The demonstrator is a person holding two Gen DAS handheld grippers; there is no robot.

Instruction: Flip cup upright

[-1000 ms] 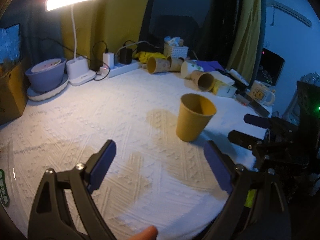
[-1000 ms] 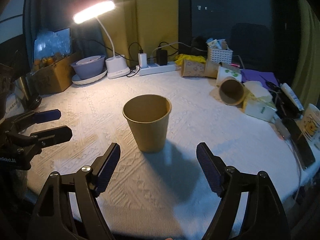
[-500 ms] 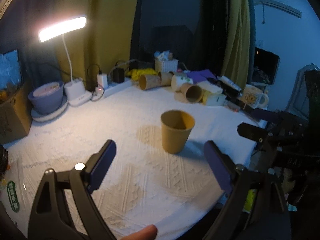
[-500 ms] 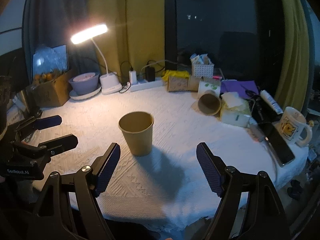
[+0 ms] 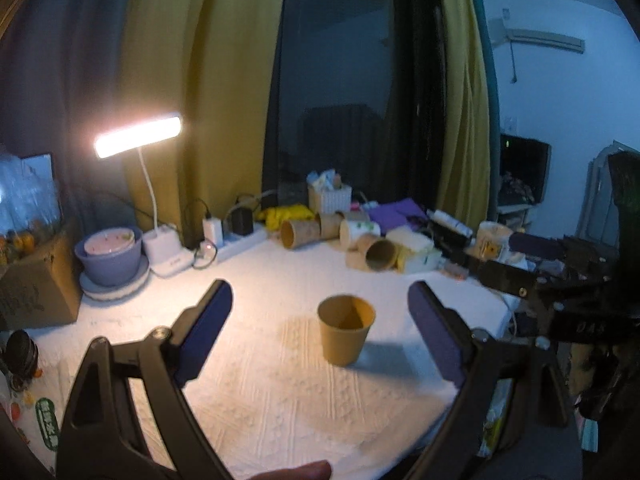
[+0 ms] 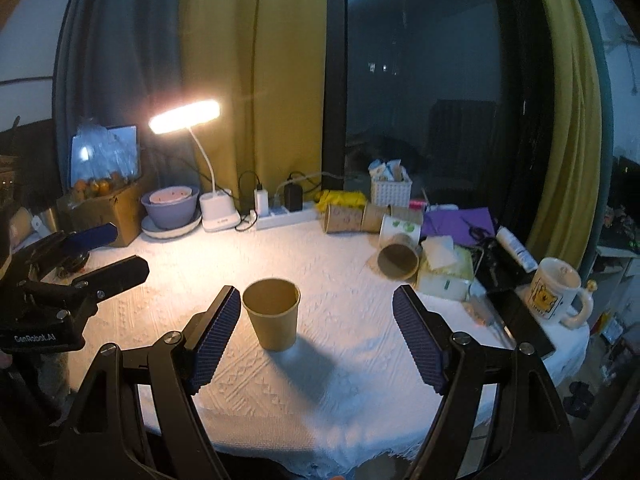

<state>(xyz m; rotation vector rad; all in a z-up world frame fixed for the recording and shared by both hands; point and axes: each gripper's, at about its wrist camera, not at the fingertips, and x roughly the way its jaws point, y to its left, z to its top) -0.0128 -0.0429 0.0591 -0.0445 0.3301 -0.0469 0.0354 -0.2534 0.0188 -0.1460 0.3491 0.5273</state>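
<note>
A tan paper cup (image 5: 346, 335) stands upright, mouth up, on the white textured tablecloth (image 5: 256, 400), a little right of centre in the lower half of the left wrist view and just left of centre in the right wrist view (image 6: 272, 313), casting a shadow toward the lower right. The left gripper (image 5: 320, 332) fills the bottom of its own view with both blue-padded fingers spread wide, nothing between them but open cloth and the cup standing well beyond their tips; it also shows at the left edge of the right wrist view (image 6: 96, 252). The right gripper (image 6: 316, 336) is likewise released, its fingers splayed, and the cup appears just beside its left pad (image 6: 214, 336) in the frame, though whether they touch cannot be told. The same gripper shows at the right edge of the left wrist view (image 5: 516, 260). In the upper left of the table a lit desk lamp (image 6: 186, 114) bends over a white base, next to a lavender bowl (image 6: 171, 208) on a plate and a cardboard box (image 6: 104, 212). A power strip (image 6: 284, 216) lies at the back centre. Toward the right, several paper cups lie on their sides (image 6: 398, 260) near a white basket (image 6: 391, 192), a purple folder (image 6: 460, 220) and a mug (image 6: 554, 292).
</note>
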